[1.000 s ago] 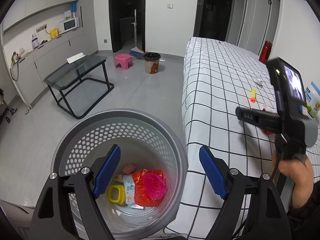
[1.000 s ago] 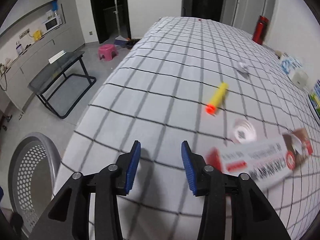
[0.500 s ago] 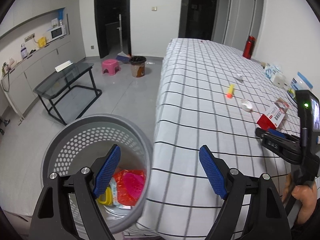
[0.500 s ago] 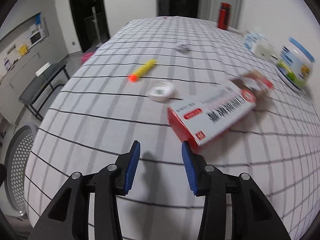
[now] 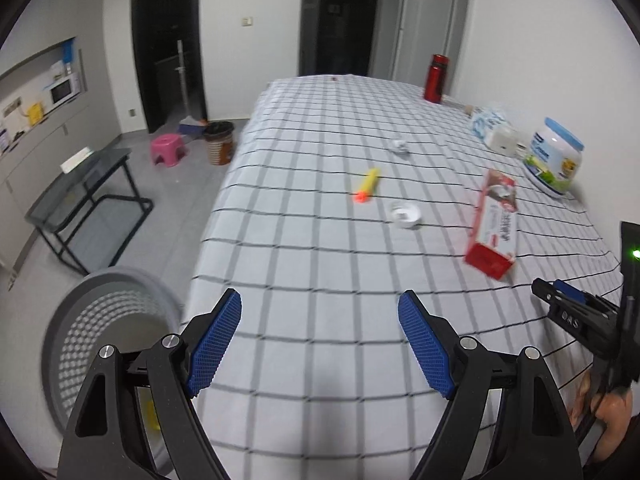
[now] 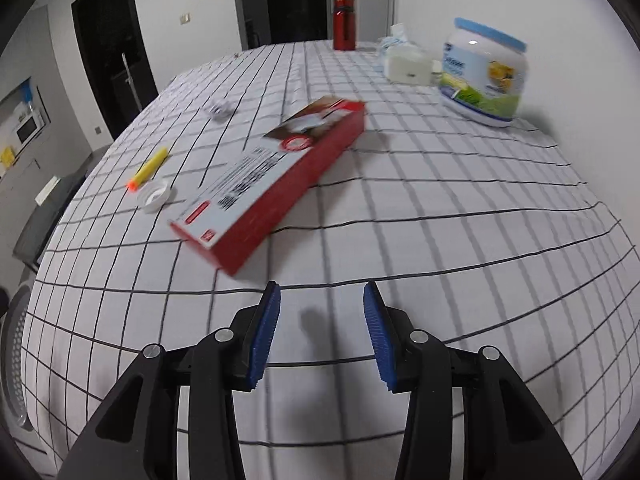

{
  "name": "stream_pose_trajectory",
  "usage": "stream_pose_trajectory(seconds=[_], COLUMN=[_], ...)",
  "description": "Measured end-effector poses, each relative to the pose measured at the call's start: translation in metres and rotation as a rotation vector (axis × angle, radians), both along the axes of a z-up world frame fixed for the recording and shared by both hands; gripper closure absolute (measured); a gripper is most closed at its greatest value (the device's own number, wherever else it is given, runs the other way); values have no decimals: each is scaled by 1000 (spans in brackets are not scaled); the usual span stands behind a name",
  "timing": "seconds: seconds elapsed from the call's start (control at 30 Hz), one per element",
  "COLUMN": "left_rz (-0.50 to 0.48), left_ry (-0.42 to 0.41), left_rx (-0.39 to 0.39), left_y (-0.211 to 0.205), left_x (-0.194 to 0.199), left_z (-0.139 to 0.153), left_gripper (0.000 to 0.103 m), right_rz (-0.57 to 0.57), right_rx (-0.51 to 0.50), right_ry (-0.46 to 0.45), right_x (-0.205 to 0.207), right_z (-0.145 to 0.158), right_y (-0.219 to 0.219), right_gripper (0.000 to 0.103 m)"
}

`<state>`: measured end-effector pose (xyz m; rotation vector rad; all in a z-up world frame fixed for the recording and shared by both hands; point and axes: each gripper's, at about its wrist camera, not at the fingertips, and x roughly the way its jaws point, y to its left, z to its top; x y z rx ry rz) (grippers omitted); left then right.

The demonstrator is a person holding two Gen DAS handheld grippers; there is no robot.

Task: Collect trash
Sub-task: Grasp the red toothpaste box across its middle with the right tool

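Both tongs hang empty over the checked bed [image 6: 440,208], the left tongs [image 5: 320,344] spread wide, the right tongs [image 6: 322,332] partly apart. Just beyond lies the red box [image 6: 272,172], then a white cap [image 6: 154,196] and yellow dart [image 6: 149,168].

Left wrist view looks down across the checked tablecloth [image 5: 320,240] from its near edge, grey basket [image 5: 116,280] at lower left. Right wrist view sits closer, angled down. Both share the red box [image 5: 494,226] [image 6: 276,176].
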<state>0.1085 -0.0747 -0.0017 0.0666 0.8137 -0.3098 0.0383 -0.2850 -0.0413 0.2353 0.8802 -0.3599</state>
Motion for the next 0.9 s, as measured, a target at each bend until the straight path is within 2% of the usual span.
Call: stream_pose_trajectory(seconds=[0.2,0.33,0.4,0.53,0.67,0.9], left_rz=[-36,-42,-39,-38,-26,-12], left_ry=[-3,-20,-28,-40,-53,-35], left_rx=[-11,10,12,16,28,30], left_y=[-39,-57,-62,-63,-60,-54], left_x=[20,35,45,61,80,96], left_z=[-3,-5,-4,-1,1,-6], left_gripper=[24,24,24,24,24,24], right_rz=[-3,3,0,-21,-68,-146], right_rx=[-11,-3,4,28,16,75], right_ry=[-58,-64,-58,-31,-4,55], right_x=[7,37,49,76,96,122], right_z=[24,33,36,33,28,11], right_y=[-1,3,5,6,5,-3], right_gripper=[54,44,43,31,27,26])
